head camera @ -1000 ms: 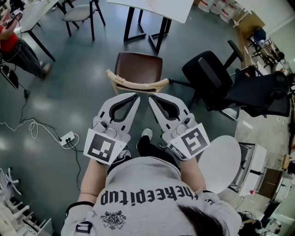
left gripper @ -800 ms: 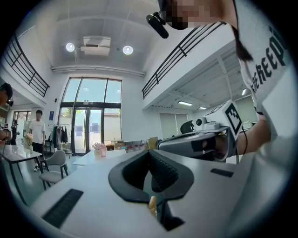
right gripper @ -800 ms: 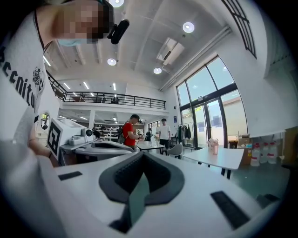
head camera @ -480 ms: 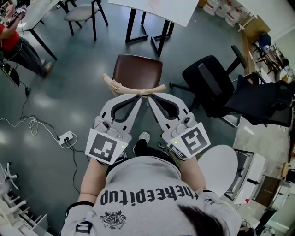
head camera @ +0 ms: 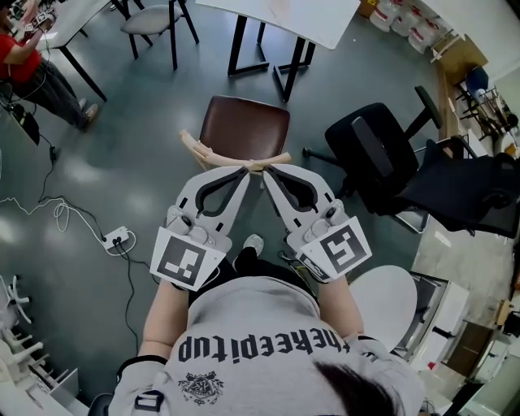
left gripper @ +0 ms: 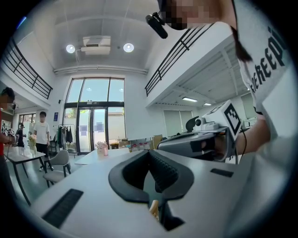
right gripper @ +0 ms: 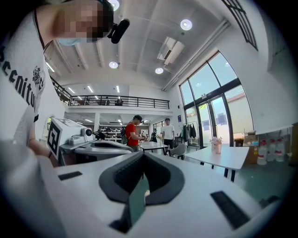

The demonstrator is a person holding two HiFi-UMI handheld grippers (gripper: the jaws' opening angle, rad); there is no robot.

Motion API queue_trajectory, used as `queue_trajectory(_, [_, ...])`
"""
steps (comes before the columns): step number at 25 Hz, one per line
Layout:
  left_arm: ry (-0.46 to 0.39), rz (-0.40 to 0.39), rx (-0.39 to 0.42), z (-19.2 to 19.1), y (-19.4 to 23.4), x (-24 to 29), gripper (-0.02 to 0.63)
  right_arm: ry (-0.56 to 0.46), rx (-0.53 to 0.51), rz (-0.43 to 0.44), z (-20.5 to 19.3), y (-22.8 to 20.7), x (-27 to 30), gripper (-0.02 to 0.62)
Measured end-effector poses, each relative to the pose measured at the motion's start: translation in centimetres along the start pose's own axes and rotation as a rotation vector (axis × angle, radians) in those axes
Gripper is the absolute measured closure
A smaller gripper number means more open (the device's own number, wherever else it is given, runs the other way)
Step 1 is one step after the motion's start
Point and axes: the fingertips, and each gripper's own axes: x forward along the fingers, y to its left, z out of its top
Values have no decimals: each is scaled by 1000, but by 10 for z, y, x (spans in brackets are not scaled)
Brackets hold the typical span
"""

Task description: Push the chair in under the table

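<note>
**Head view.** The chair point(head camera: 244, 126), with a brown seat and a curved light-wood backrest point(head camera: 213, 154), stands on the grey-green floor. It is near the white-topped, black-legged table point(head camera: 301, 16) but fully outside it, with open floor between them. The seat faces the table. The left gripper point(head camera: 242, 169) and the right gripper point(head camera: 266, 171), both white two-jaw units, converge on the middle of the backrest. Their tips lie against its rear face, just beside each other. A black swivel office chair point(head camera: 378, 150) stands to the right of the chair. A white power strip point(head camera: 119, 240) with its cable lies on the floor to the left.

**Left gripper view.** The jaws are fully together, their dark ribbed pads meeting at the tips. Nothing is clamped between them. A sliver of light wood point(left gripper: 153, 209) shows through the gap below the pads. The right gripper shows alongside, to the right.

**Right gripper view.** The jaws are likewise pressed together, with nothing gripped. Only a strip of green floor shows through the gap. The left gripper appears to the left, and a white tabletop point(right gripper: 223, 157) stands beyond, to the right.
</note>
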Motion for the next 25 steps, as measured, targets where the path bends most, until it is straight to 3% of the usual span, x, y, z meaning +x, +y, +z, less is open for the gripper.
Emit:
queue_trajectory(13, [24, -11, -16, -6, -3, 5, 591, -6, 36, -11, -8, -6, -8, 584])
queue_trajectory(20, [30, -50, 36, -10, -1, 23, 591, 2, 45, -29, -13, -23, -3, 584])
queue_trajectory(25, [50, -52, 2, -20, 17, 28, 591, 16, 58, -38, -18, -34, 12, 584])
